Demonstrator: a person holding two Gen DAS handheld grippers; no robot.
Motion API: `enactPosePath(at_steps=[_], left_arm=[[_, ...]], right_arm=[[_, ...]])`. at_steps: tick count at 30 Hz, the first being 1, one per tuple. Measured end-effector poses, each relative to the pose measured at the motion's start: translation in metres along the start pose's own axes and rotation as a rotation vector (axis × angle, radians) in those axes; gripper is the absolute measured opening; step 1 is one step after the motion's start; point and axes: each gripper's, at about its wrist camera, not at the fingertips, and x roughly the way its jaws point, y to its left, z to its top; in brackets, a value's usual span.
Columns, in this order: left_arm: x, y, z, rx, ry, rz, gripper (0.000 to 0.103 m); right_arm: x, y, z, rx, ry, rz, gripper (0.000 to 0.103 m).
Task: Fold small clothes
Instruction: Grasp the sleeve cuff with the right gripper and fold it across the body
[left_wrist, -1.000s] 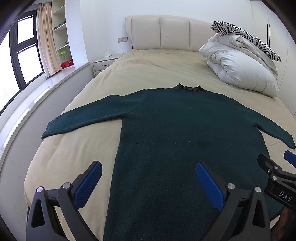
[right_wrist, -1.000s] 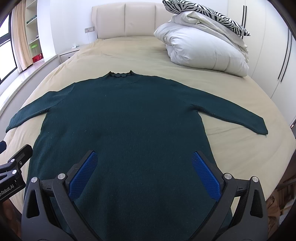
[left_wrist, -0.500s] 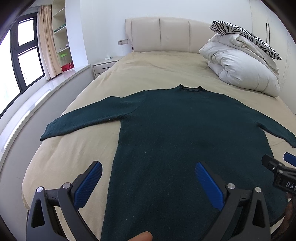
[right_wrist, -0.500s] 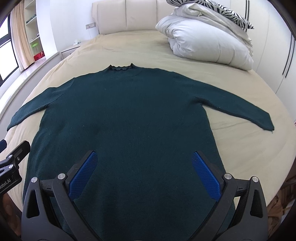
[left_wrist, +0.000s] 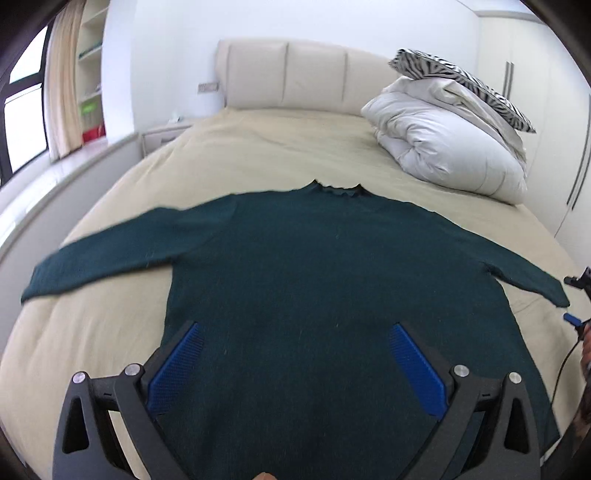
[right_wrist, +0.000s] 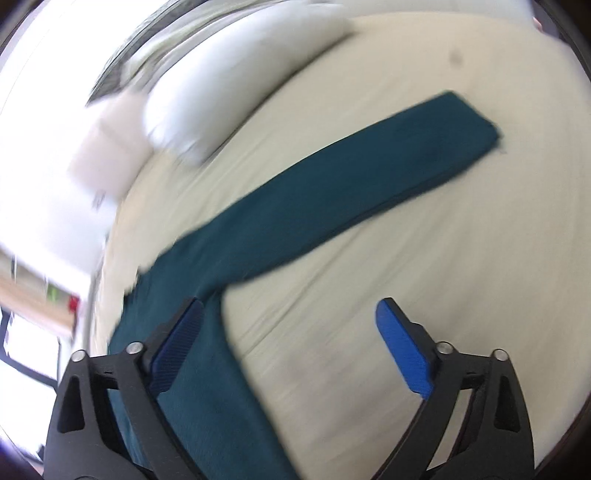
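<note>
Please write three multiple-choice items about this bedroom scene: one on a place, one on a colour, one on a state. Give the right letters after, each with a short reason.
1. Where does the zebra-striped pillow lie?
A. on the white folded duvet
B. on the floor
C. under the garment

2. What colour is the long-sleeved knitted sweater?
A. red
B. dark green
C. yellow

3. How does the sweater lie on the beige bed?
A. rolled into a ball
B. folded in half
C. flat, both sleeves spread out

Answers:
1 A: the pillow tops the duvet near the headboard.
2 B: its knit is dark green in both views.
3 C: body and sleeves are spread flat, with no fold.
</note>
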Motion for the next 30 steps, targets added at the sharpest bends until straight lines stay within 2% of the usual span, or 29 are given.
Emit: enactPosePath(at_steps=[3,7,13,15,18,21,23,26,30], left_arm=[[0.021,-0.007,0.007,-0.003,0.116,0.019,0.103],[0.034,-0.006,0.014,-0.045,0.134,0.004,0.103],[0.055,-0.008,0.014,-0.047,0.19,-0.072,0.103],[0.058,-0.006,0.014,-0.058,0.194,-0.084,0.103],[0.064,-0.003,0.018,-0.073,0.187,-0.113,0.103],[0.067,0.004,0.023,-0.098,0.18,-0.139,0.103],[0.066,0.009,0.025,-0.118,0.171,-0.159,0.102],[0.065,0.016,0.031,-0.14,0.155,-0.19,0.098],[0.069,0.026,0.041,-0.177,0.142,-0.212,0.096]], right_arm=[[0.005,-0.055,0.038,0.146,-0.045,0.022,0.084],[0.02,-0.108,0.075,0.284,-0.071,0.029,0.077],[0.047,-0.137,0.124,0.31,-0.096,0.038,0.051],[0.057,-0.134,0.133,0.296,-0.09,0.019,0.031],[0.07,-0.119,0.145,0.249,-0.087,-0.003,0.019],[0.059,-0.091,0.138,0.17,-0.102,-0.031,0.01],[0.051,-0.065,0.137,0.102,-0.116,-0.023,0.008],[0.049,-0.001,0.129,-0.068,-0.114,0.015,0.007],[0.066,0.114,0.092,-0.324,-0.056,0.114,0.007]])
